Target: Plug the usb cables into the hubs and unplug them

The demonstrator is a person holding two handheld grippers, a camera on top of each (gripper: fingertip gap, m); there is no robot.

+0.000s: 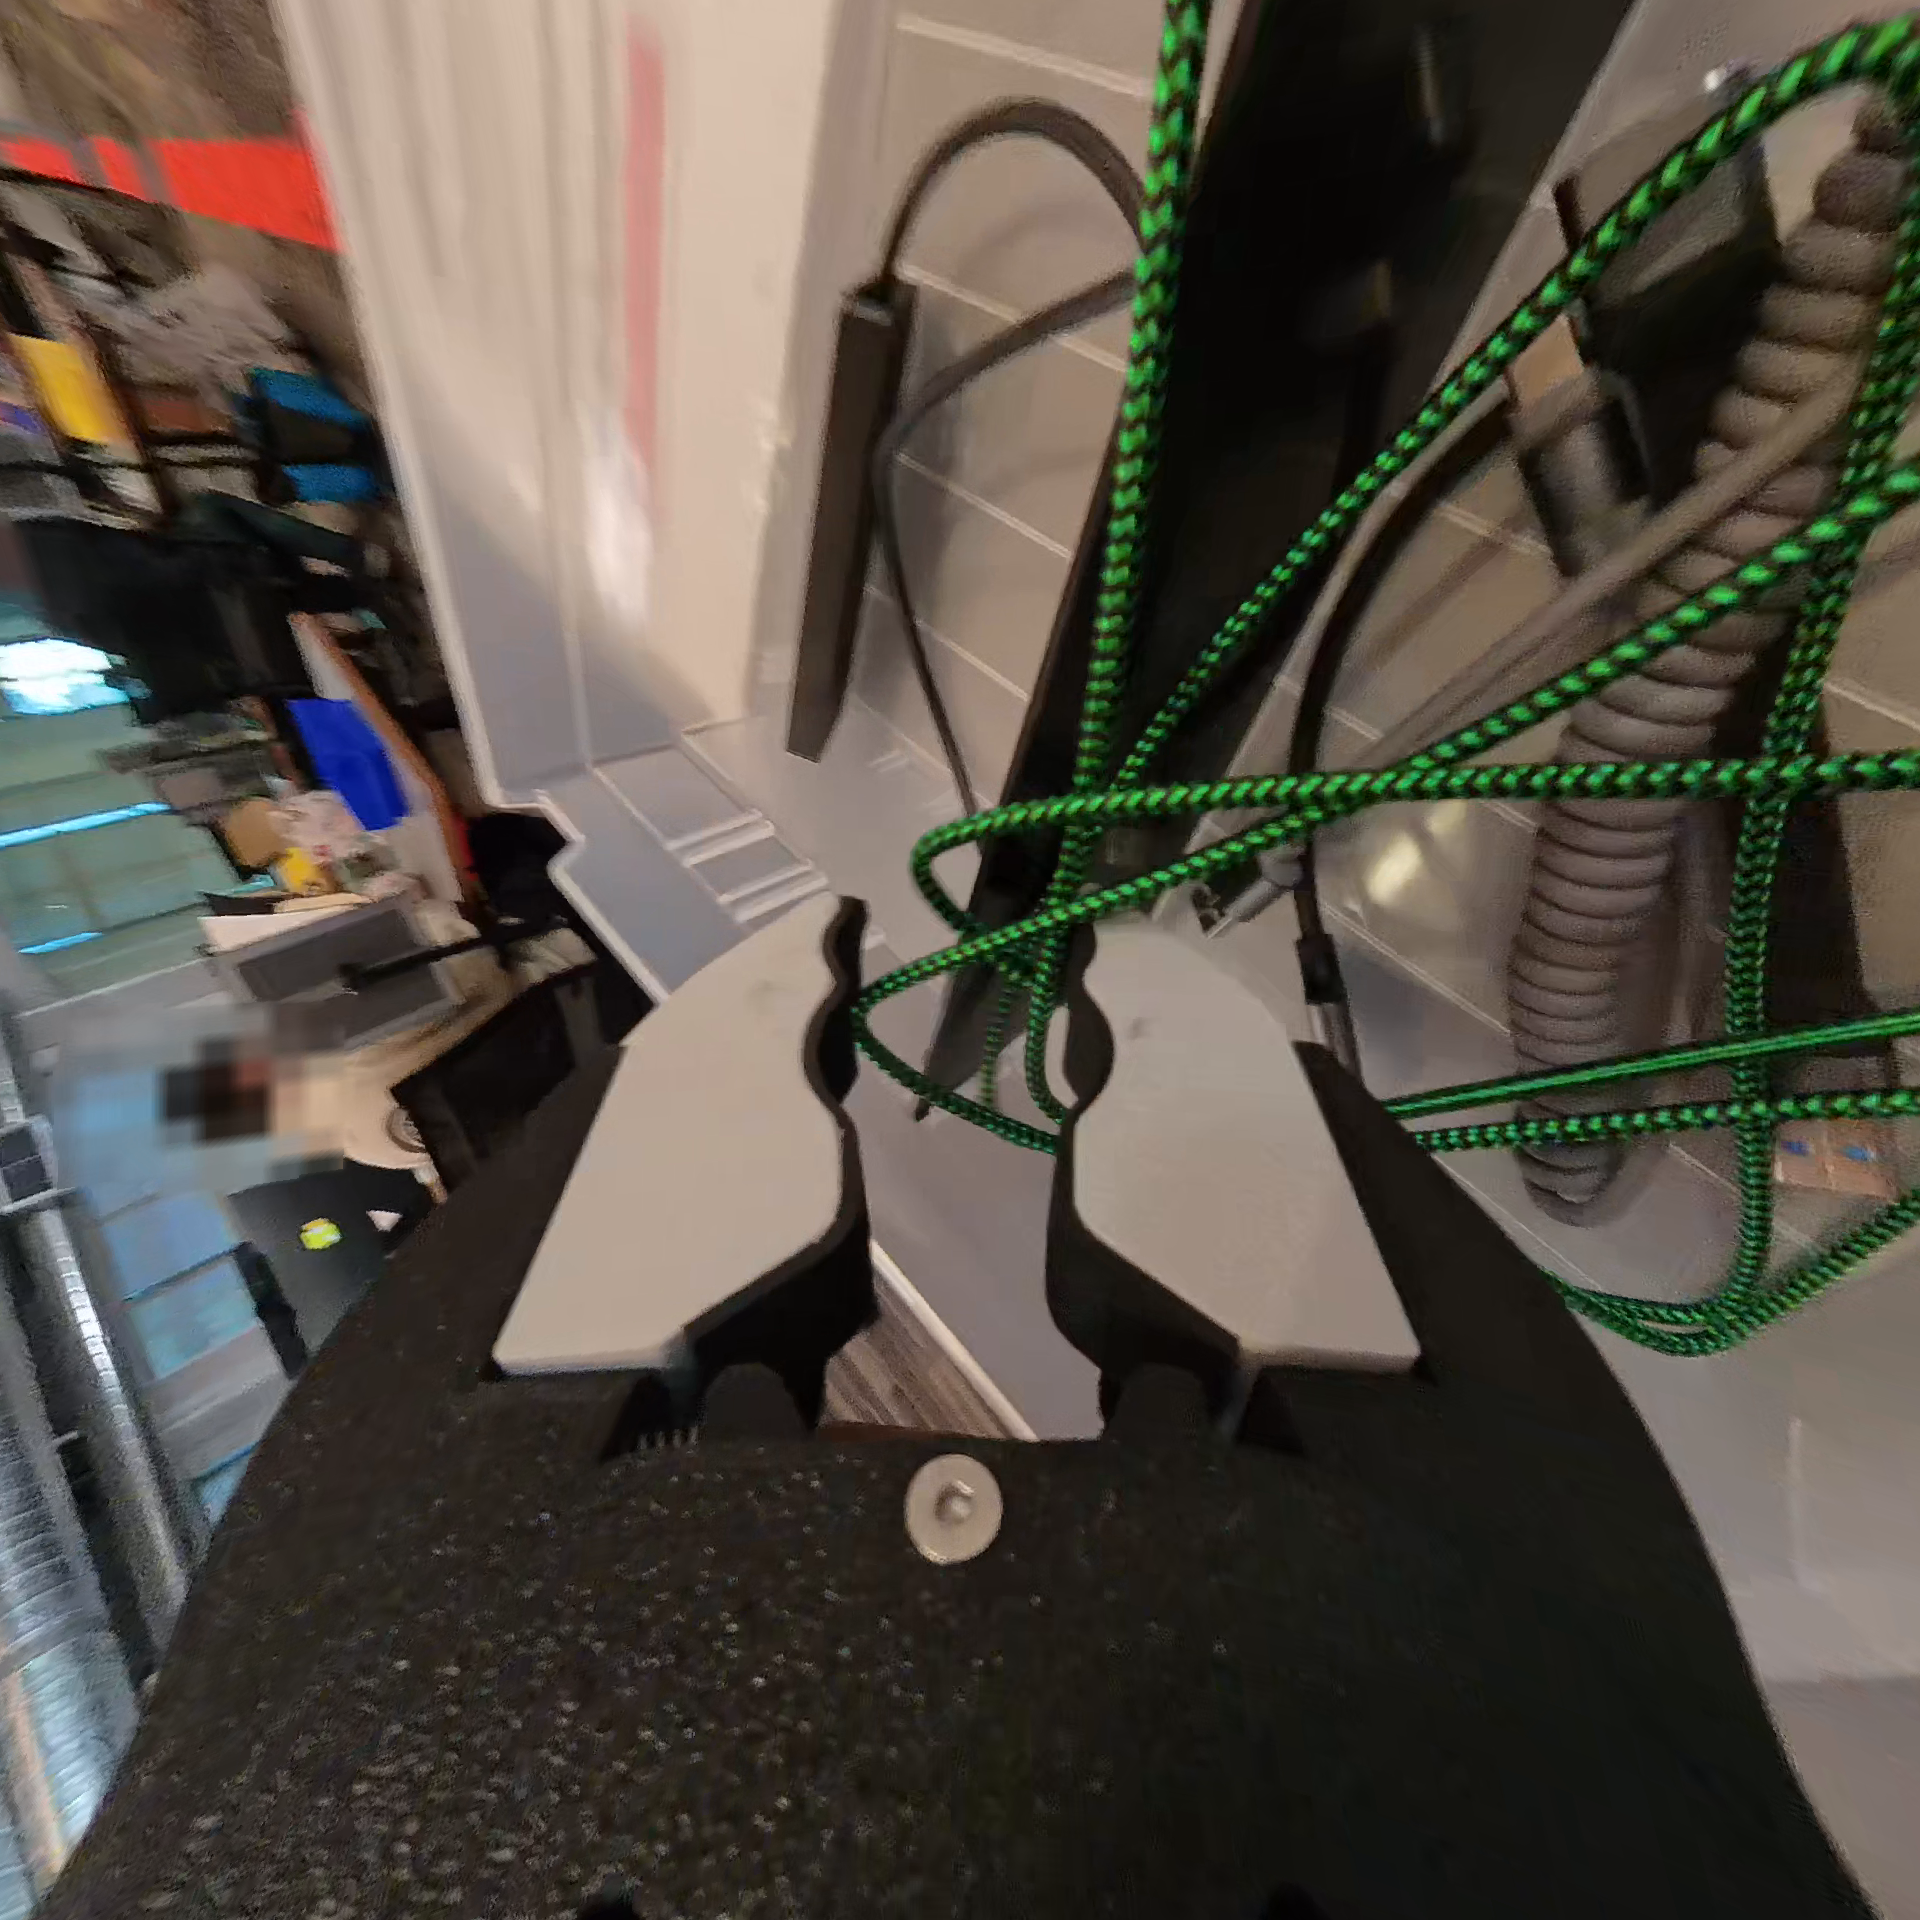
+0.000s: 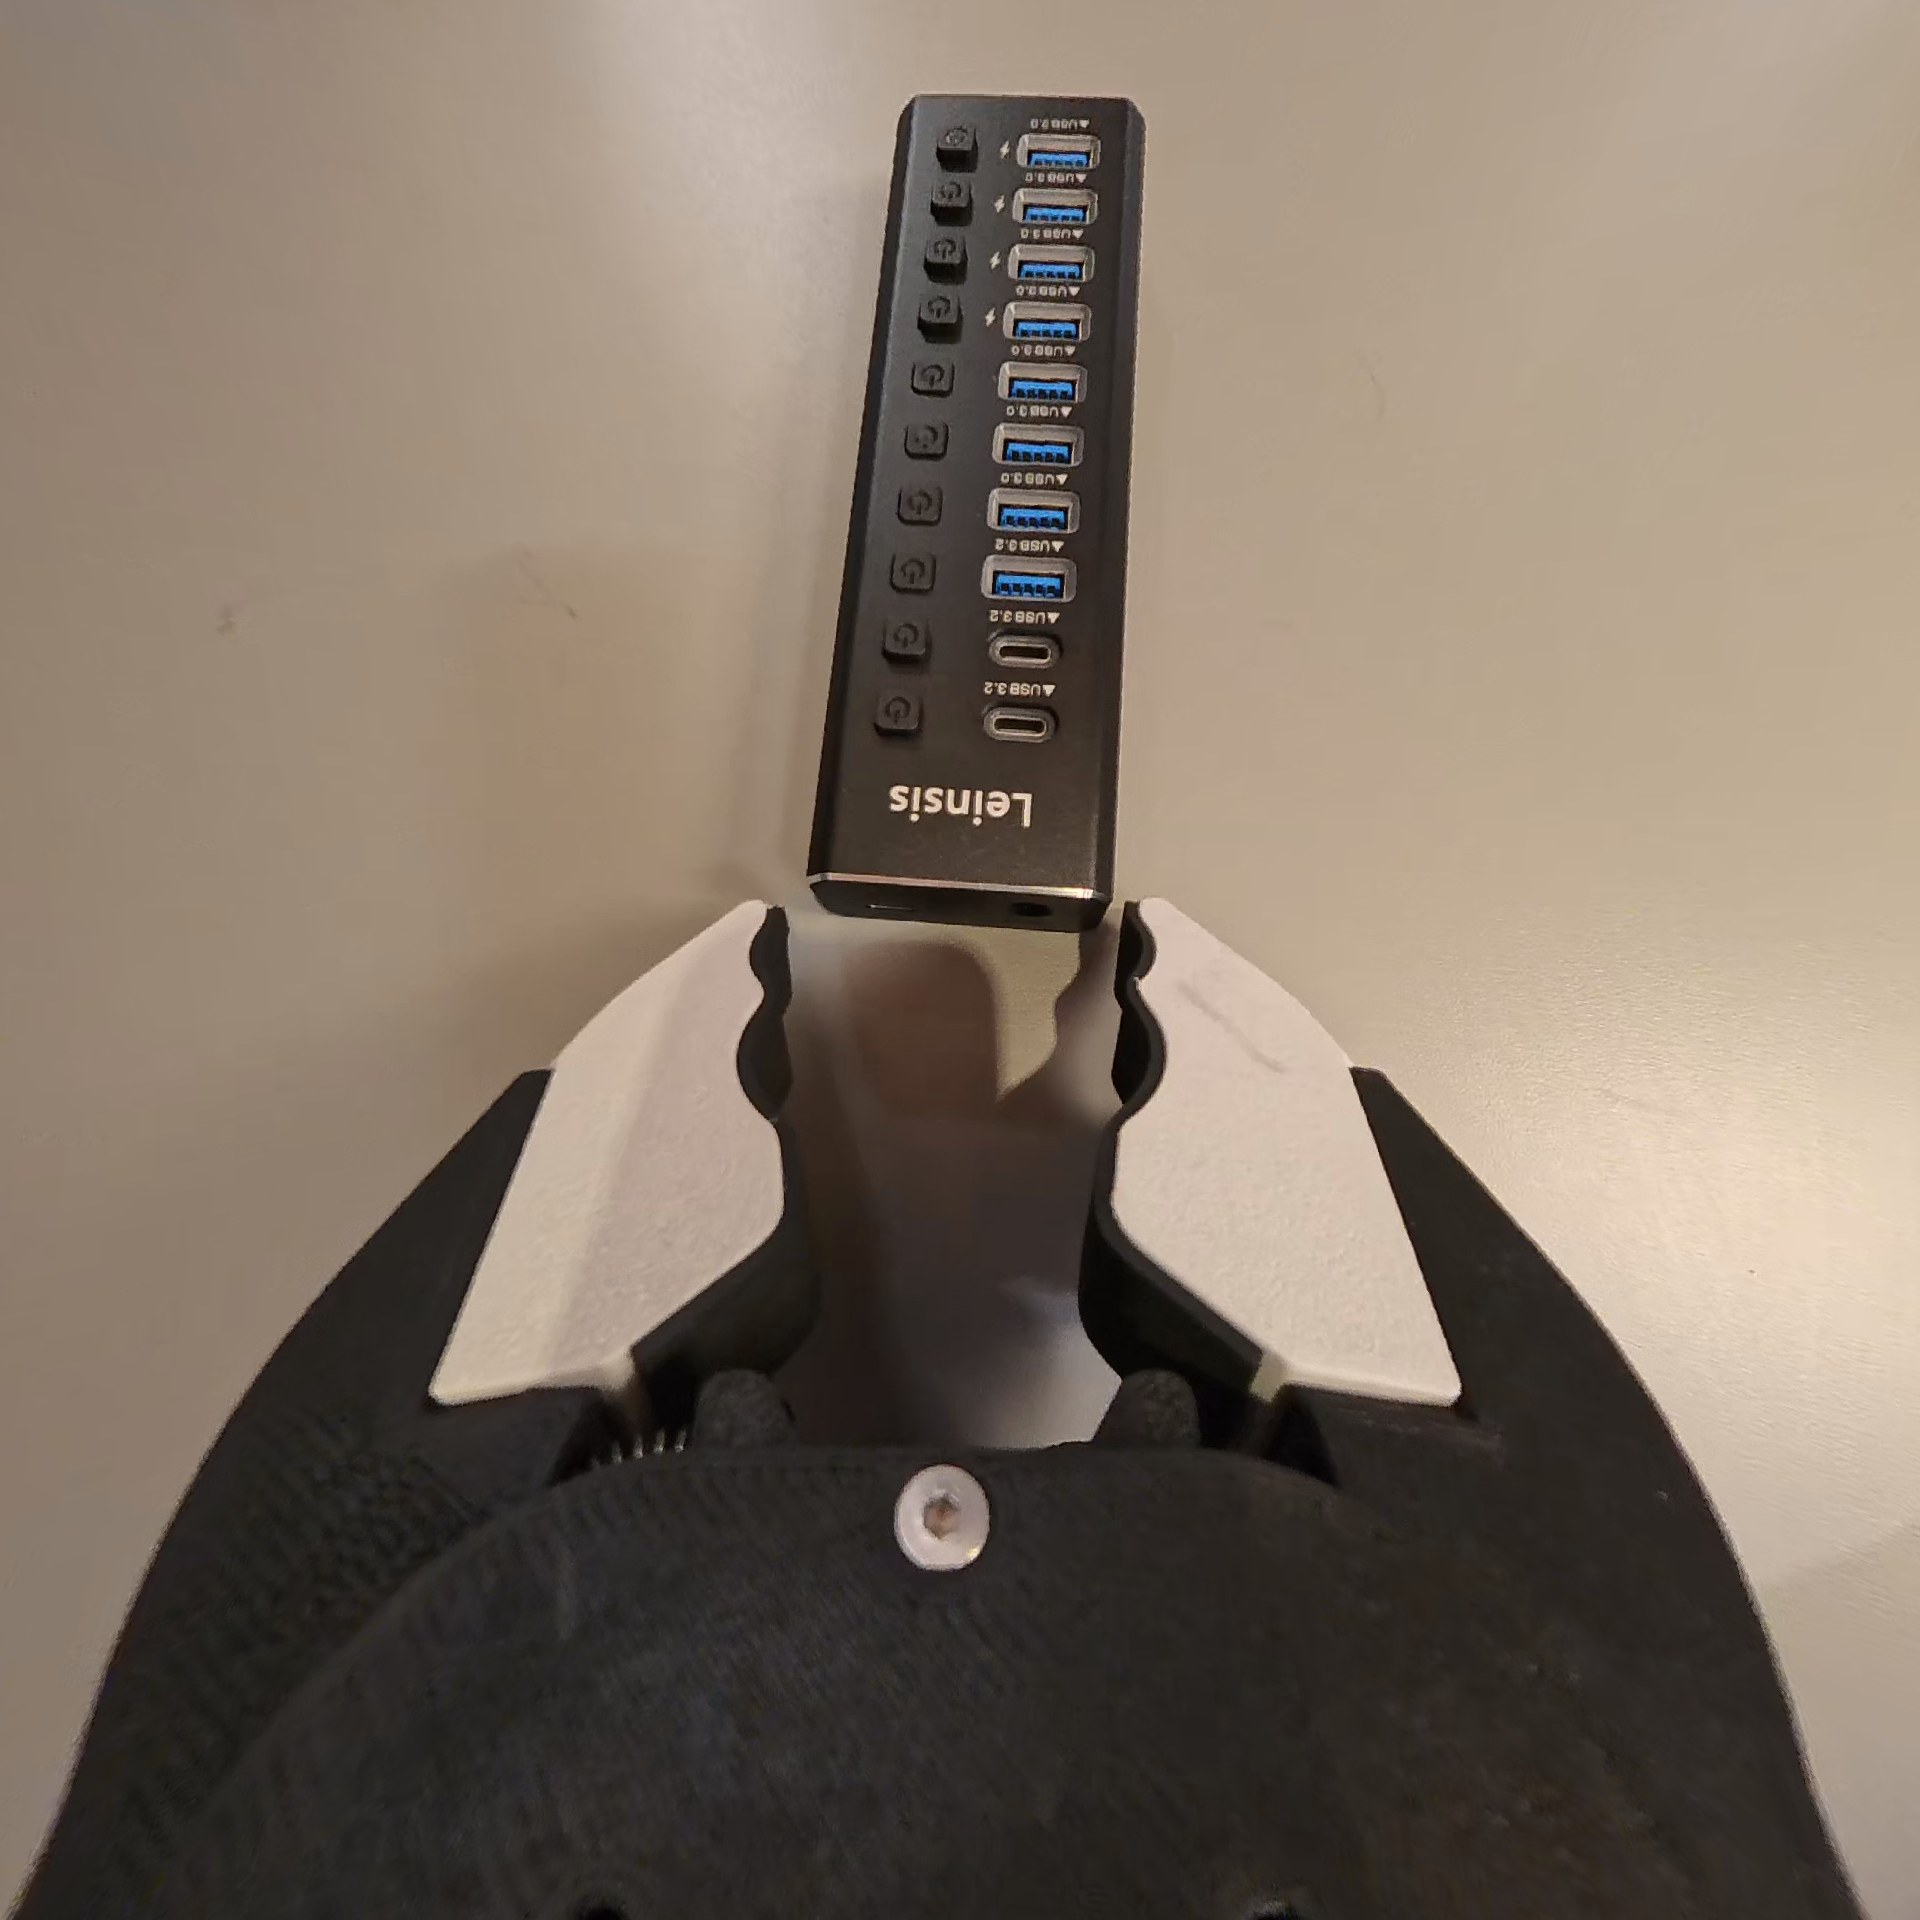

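Lying flat on the pale desk, the black USB hub is showing a row of blue ports, all unplugged, its near end just beyond the right gripper, whose jaws are standing released around bare desk. The left gripper is holding its jaws apart, gripping nothing, while loops of green braided cable are hanging between and beyond them, near a grey coiled cord.

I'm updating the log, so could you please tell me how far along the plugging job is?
Nothing looks done: every port on the black hub is empty. In hand: the right gripper is open just short of the hub's near end, holding nothing; the left gripper is open among loops of green braided cable, gripping none. All plugging and unplugging remains.
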